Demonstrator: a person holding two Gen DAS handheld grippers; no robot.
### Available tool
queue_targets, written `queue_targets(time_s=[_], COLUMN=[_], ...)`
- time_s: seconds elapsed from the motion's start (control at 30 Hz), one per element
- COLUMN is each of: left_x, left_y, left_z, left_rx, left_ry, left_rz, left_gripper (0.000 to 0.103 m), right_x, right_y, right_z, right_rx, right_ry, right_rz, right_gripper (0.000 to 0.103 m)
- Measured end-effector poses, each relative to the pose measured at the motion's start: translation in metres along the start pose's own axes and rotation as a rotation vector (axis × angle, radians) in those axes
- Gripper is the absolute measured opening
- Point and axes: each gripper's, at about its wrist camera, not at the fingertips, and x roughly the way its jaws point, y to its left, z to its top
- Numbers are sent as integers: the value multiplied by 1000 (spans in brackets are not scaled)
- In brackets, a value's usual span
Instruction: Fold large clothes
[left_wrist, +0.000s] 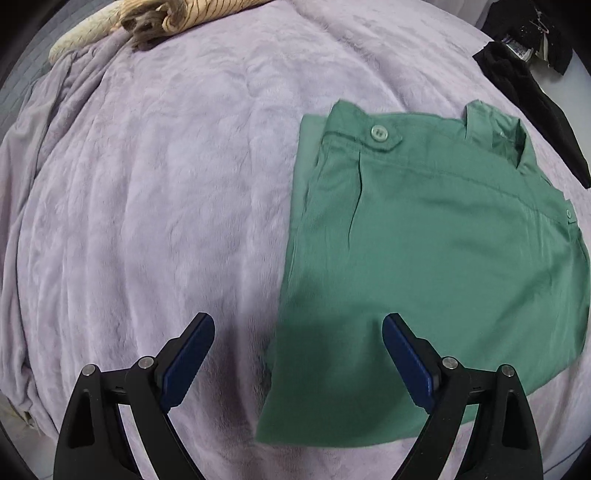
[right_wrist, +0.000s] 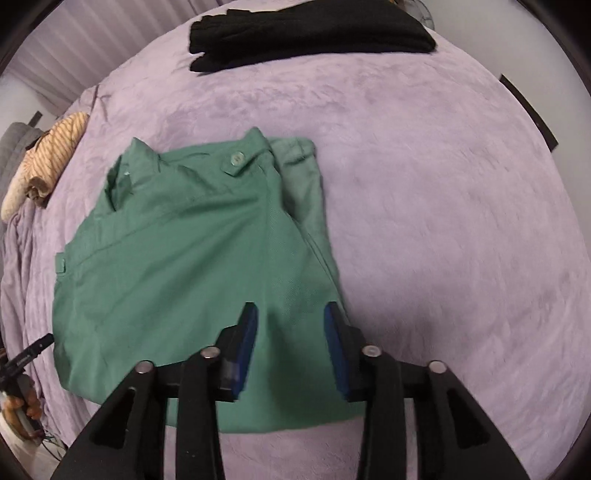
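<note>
The folded green shirt lies on the bed, right of centre; the left claw gapes empty over its left edge; the right claw, nearer, hovers apart above its lower hem.

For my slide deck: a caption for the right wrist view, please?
Open right gripper above a folded green garment on a lilac blanket.
</note>
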Motion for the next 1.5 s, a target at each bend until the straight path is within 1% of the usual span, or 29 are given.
queue_targets(time_s=[0.03,0.07,0.1,0.13,0.17,0.2,0.23,0.27,0.3,0.33,0.37,0.4,0.47,0.6,0.7,0.8,0.93,1.07,1.13,1.17,1.23,1.3,1.37,1.5], left_x=[2,4,5,6,9,15,24,33,42,48,51,53,53,39,34,31,23,17,14,14,11,4,-7,-27], left_y=[1,2,3,2,0,-2,-5,-5,-3,-1,0,1,0,4,19,36,50,74,89,95,107,112,112,100], left_z=[-8,-13,-17,-20,-24,-27,-29,-31,-32,-32,-31,-31,-30,-34,-43,-50,-55,-63,-71,-75,-82,-90,-97,-117], left_rx=[-18,-34,-45,-46,-36,-12,14,23,22,16,13,18,36,41,7,-60,-120,-185,-211,-222,-243,-240,-217,-175], left_ry=[15,22,21,17,14,10,11,20,31,33,25,12,10,1,10,28,29,48,63,70,92,97,87,85], left_rz=[-14,-27,-35,-30,-7,28,73,89,75,73,81,85,86,121,118,94,94,70,104,117,125,114,101,65], left_gripper=[93,93,93,93,93,93,93,93,93,99,103,103,103,103,103,103,103,103,103,103,103,103,103,103], right_x=[4,7,10,16,20,26,33,39,48,54,55,54,50,41,35,29,24,6,-4,-8,-15,-19,-24,-28], right_y=[-5,-11,-18,-21,-23,-23,-23,-26,-31,-38,-42,-43,-41,-37,-38,-43,-52,-61,-58,-55,-46,-35,-23,6], right_z=[-6,-15,-21,-23,-25,-28,-31,-35,-39,-42,-44,-45,-45,-48,-57,-67,-83,-100,-109,-114,-125,-134,-143,-155], right_rx=[29,55,76,81,72,49,17,-9,-18,-2,11,10,-11,-44,-18,0,41,125,139,144,150,157,159,162], right_ry=[12,24,44,63,80,102,120,128,143,154,149,142,142,149,153,164,199,195,192,190,190,193,197,210], right_rz=[-8,-6,15,42,59,27,-31,-68,-109,-109,-94,-86,-99,-127,-119,-120,-146,-100,-79,-66,-47,-20,9,60], right_gripper=[72,74,73,67,35,4,3,3,0,0,0,0,0,0,0,0,0,0,0,3,3,3,3,3])
